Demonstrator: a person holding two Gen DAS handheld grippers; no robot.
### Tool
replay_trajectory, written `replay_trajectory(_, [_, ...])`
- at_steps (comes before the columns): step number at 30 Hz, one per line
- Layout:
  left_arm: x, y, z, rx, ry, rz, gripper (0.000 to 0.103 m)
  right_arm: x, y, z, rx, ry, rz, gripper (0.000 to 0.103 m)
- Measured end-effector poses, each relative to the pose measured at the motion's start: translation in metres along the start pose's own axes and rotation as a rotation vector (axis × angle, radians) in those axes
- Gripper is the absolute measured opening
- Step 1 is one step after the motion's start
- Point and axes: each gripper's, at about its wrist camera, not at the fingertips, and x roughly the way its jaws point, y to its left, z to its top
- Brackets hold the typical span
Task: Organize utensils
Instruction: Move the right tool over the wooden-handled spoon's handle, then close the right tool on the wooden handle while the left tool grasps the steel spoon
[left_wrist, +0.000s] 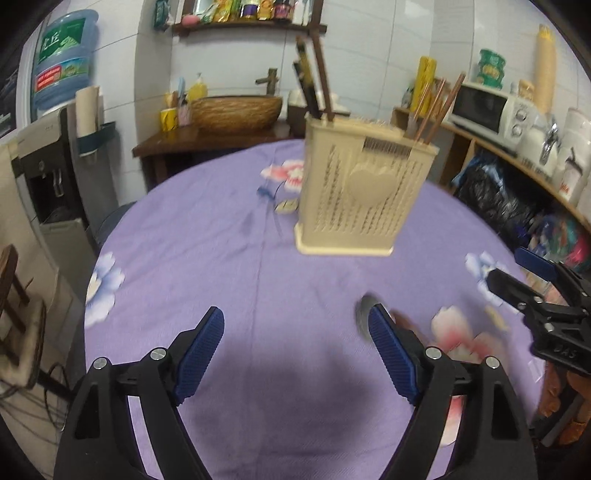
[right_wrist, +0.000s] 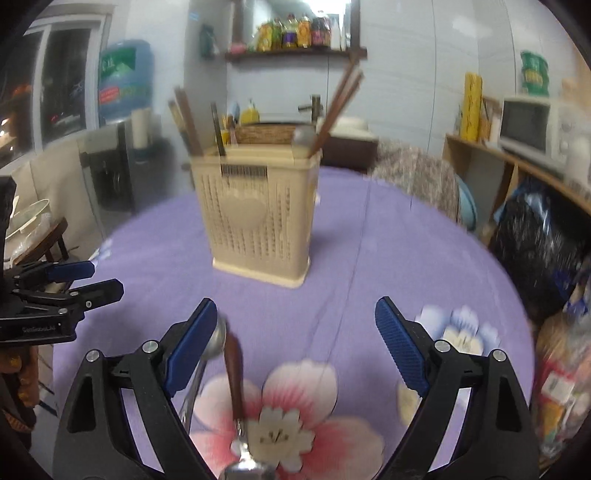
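Observation:
A beige slotted utensil holder (left_wrist: 354, 195) stands upright on the purple flowered tablecloth (left_wrist: 221, 258), with several chopsticks (left_wrist: 436, 110) standing in it. It also shows in the right wrist view (right_wrist: 258, 218), with a spoon bowl (right_wrist: 303, 136) at its top. My left gripper (left_wrist: 297, 332) is open and empty above the cloth. My right gripper (right_wrist: 295, 321) is open, over two utensils on the cloth: a metal spoon (right_wrist: 216, 338) by its left finger and a brown-handled utensil (right_wrist: 234, 373). The spoon's bowl (left_wrist: 364, 314) shows blurred behind my left gripper's right finger.
A wooden shelf with a microwave (left_wrist: 491, 110) runs along the right. A black bag (left_wrist: 491, 195) sits under it. A water dispenser (left_wrist: 55, 147) stands at the left, a basket sink (left_wrist: 236, 110) behind the table. A fabric-covered chair (right_wrist: 417, 177) is at the table's far side.

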Motion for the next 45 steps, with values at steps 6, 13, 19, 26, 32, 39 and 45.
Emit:
replay_trajectory(6, [0.005, 0.008, -0.020, -0.013, 0.044, 0.014, 0.082, 0.003, -0.007, -0.035, 0.048, 0.078, -0.008, 0.087])
replay_trajectory(13, [0.006, 0.018, -0.033, -0.043, 0.059, 0.017, 0.083, 0.006, -0.002, -0.048, 0.032, 0.135, -0.017, 0.084])
replay_trajectory(19, [0.007, 0.016, -0.033, -0.044, 0.065, 0.005, 0.083, 0.022, 0.021, -0.052, -0.033, 0.198, 0.036, 0.071])
replay_trajectory(26, [0.007, 0.014, -0.034, -0.040, 0.073, 0.002, 0.083, 0.058, 0.044, -0.048, -0.130, 0.341, 0.046, 0.052])
replay_trajectory(32, [0.008, 0.012, -0.033, -0.038, 0.075, -0.005, 0.083, 0.077, 0.048, -0.037, -0.102, 0.369, 0.090, 0.042])
replay_trajectory(39, [0.016, -0.001, -0.035, -0.006, 0.106, -0.022, 0.083, 0.082, 0.034, -0.033, -0.051, 0.357, 0.060, 0.016])
replay_trajectory(45, [0.027, -0.024, -0.031, 0.041, 0.130, -0.047, 0.083, 0.073, -0.002, -0.039, 0.020, 0.354, 0.009, 0.016])
